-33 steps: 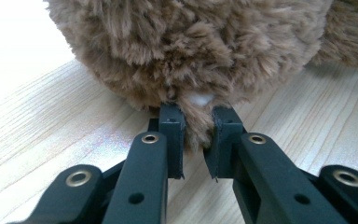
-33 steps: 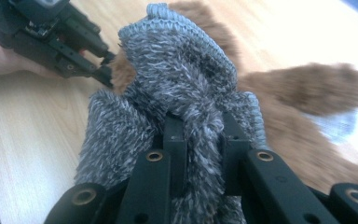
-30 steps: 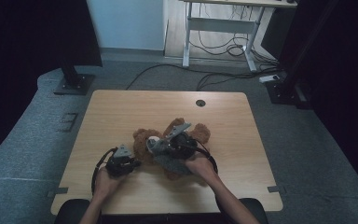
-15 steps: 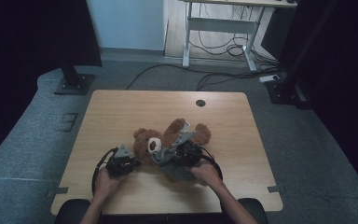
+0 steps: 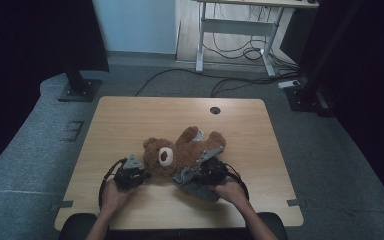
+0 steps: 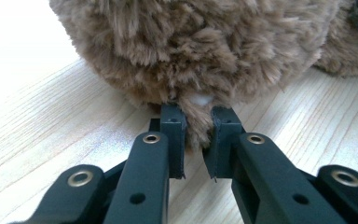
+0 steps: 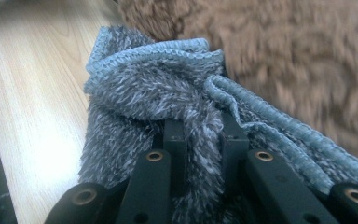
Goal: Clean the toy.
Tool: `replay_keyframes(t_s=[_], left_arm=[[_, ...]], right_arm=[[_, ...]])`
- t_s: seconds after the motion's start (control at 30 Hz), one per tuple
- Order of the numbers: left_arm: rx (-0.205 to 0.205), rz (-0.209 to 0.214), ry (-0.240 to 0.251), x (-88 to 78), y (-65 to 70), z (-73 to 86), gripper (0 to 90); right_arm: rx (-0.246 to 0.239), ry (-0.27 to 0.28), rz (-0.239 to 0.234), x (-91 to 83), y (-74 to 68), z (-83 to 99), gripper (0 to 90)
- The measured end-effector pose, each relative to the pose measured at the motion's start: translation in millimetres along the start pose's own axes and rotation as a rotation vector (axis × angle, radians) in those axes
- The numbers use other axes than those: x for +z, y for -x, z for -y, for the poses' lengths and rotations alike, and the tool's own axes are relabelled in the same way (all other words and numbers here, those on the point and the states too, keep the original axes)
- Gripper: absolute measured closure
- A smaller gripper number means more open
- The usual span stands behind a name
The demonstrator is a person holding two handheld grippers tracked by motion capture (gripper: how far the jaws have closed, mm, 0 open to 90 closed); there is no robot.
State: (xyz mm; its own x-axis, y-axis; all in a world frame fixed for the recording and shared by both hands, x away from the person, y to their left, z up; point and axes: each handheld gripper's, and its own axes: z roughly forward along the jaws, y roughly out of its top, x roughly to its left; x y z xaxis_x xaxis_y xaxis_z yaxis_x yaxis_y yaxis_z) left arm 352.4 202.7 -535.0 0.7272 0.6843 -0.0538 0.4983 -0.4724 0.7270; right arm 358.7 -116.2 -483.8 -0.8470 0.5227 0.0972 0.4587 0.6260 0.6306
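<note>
Nearest the person, on the wooden table, the left gripper pinches a tuft of the teddy bear at its head, jaws narrow, apparently to anchor it; beside it the right gripper clamps a fold of the grey knit garment, which lies against the bear's body, likely for dressing it

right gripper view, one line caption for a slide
Right hand-held gripper clamped on grey knitted cloth beside the brown teddy bear.
</note>
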Motion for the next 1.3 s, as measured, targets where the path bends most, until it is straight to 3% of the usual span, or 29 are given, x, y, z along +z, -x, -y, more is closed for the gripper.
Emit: replay_keyframes(t_s=[0.33, 0.73, 0.97, 1.1, 1.13, 1.3], left_arm=[[-0.001, -0.001, 0.0, 0.8, 0.0, 0.0, 78.7], [-0.003, 0.002, 0.001, 0.8, -0.1, 0.2, 78.6], [-0.007, 0.005, 0.003, 1.0, -0.1, 0.4, 78.4], [-0.004, 0.004, 0.003, 1.1, 0.4, 0.1, 78.4], [-0.004, 0.004, 0.003, 1.2, 0.4, 0.1, 78.4], [-0.001, 0.004, -0.001, 1.4, 0.7, 0.3, 78.4]], right_arm=[[0.1, -0.008, 0.016, -8.6, 20.0, 33.5, 77.2], [0.146, -0.045, 0.07, -20.6, 30.4, 64.3, 77.2], [0.177, -0.047, 0.107, -44.8, 32.3, 82.6, 76.9], [0.151, -0.04, 0.116, -60.1, 24.7, 78.3, 76.9], [0.134, -0.017, 0.115, -70.8, 20.5, 71.5, 76.9], [0.11, 0.044, 0.105, -89.2, 17.6, 52.5, 76.9]])
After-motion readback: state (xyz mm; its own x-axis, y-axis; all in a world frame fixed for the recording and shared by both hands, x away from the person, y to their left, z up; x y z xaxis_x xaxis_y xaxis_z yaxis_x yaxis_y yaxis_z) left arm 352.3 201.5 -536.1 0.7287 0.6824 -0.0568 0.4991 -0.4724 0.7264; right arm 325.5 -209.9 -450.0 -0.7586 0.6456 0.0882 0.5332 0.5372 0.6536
